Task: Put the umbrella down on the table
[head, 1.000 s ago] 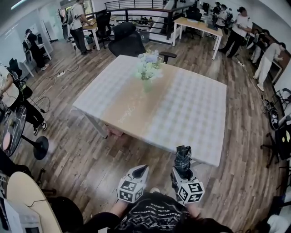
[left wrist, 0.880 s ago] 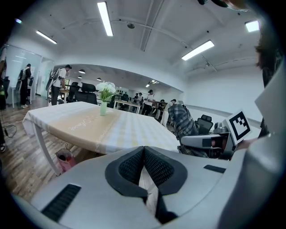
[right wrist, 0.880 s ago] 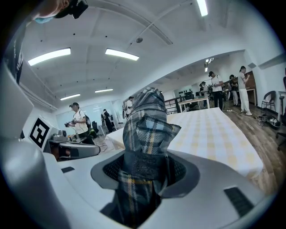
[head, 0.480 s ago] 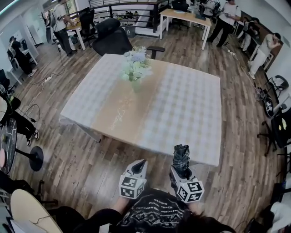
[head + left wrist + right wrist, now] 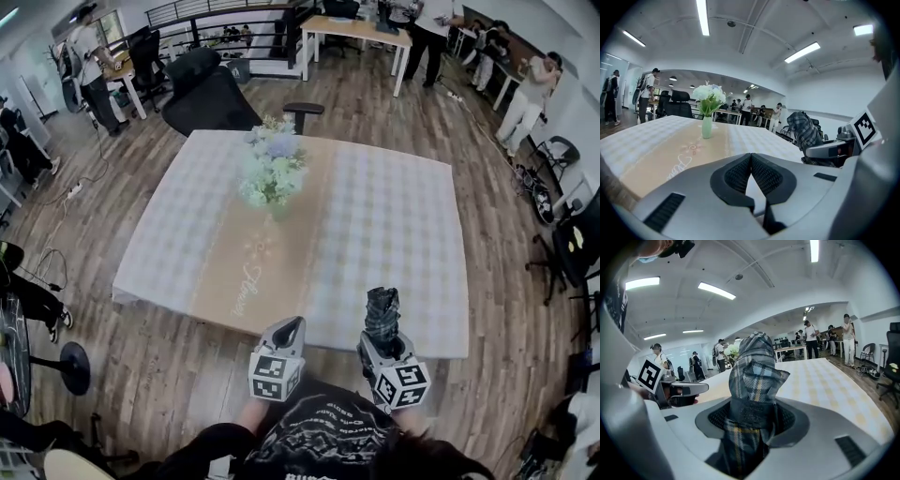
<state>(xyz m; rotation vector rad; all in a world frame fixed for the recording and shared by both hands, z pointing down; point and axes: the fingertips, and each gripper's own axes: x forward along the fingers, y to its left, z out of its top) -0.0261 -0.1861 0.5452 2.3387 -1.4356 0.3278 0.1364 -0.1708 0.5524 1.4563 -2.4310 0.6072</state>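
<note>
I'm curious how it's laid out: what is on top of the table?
A vase of flowers stands on a tan runner, over a checked tablecloth. The cloth hides the surface underneath.

Plaid woven cloth on the folded umbrella [image 5: 754, 371]; matt grey plastic on the left gripper [image 5: 289, 330] and right gripper [image 5: 379, 339], with ribbed black pads [image 5: 767, 176]. The checked tablecloth [image 5: 394, 225] looks soft; at seven o'clock, the wooden plank floor [image 5: 159, 361] shines.

The folded navy-and-grey plaid fabric umbrella [image 5: 381, 314] shows thin yellow stripes; farther off, the pale grey checked tablecloth [image 5: 398, 225] bears a tan centre runner [image 5: 267, 258] and white-and-blue flowers [image 5: 272, 169].
</note>
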